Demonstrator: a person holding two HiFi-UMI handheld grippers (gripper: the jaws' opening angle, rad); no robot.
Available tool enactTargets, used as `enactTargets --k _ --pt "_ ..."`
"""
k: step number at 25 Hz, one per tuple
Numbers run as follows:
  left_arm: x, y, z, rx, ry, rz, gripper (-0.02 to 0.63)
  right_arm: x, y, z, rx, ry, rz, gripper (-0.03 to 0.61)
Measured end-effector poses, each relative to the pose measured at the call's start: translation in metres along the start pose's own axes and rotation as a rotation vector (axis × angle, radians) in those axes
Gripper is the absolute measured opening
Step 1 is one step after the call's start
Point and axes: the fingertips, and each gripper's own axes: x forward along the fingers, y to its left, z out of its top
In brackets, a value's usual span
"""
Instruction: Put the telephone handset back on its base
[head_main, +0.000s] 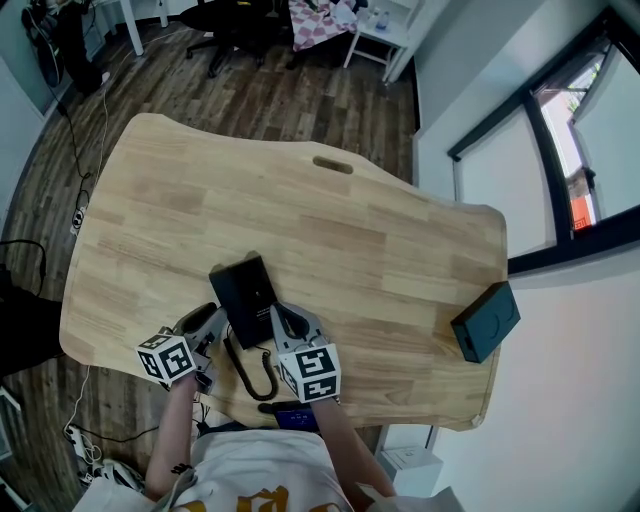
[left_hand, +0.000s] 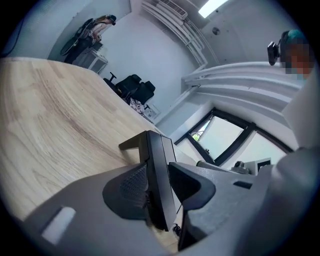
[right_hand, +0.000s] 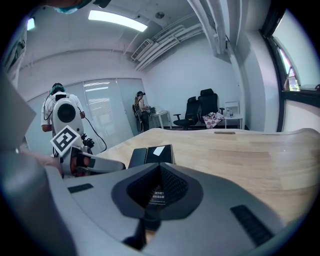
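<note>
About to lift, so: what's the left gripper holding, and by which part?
The black telephone, its left edge clamped in the left gripper.

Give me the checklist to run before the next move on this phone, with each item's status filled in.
1. Left claw grip: ok. Its jaws are clamped on the edge of the telephone.
2. Right claw grip: cannot tell. Its tips sit at the telephone's near end, and what lies between them is unclear.
3. Handset seated on base: cannot tell. The right gripper view shows two dark parts side by side.
4. Cord: not ok. It loops between the claws near the table edge and may snag.
5. Dark box: ok. It stands well apart at the right edge.
</note>
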Motion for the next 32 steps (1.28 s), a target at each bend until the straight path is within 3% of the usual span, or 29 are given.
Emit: enactTargets --k 3,8,12,21,32 --pt "-0.008 -0.002 0.003 0.045 -0.017 0.036 0.137 -0.007 0.001 0.004 -0.007 -0.013 -0.005 0.006" --pt "-0.024 -0.017 0.02 0.087 -0.1 0.037 0.038 -0.019 0.008 0.012 -0.023 -0.047 -0.008 0.006" --pt "-0.036 -0.036 0.028 0.14 -0.133 0.026 0.003 -0.03 0.019 0.017 -0.047 -0.073 -0.013 0.006" --pt "-0.055 -0.052 0.02 0.177 -0.141 0.034 0.003 -0.05 0.034 0.02 -0.088 -0.119 -0.021 0.006" --pt "-0.085 -0.068 0.045 0.212 -0.241 0.028 0.003 -0.074 0.035 0.04 -0.089 -0.184 -0.047 0.006"
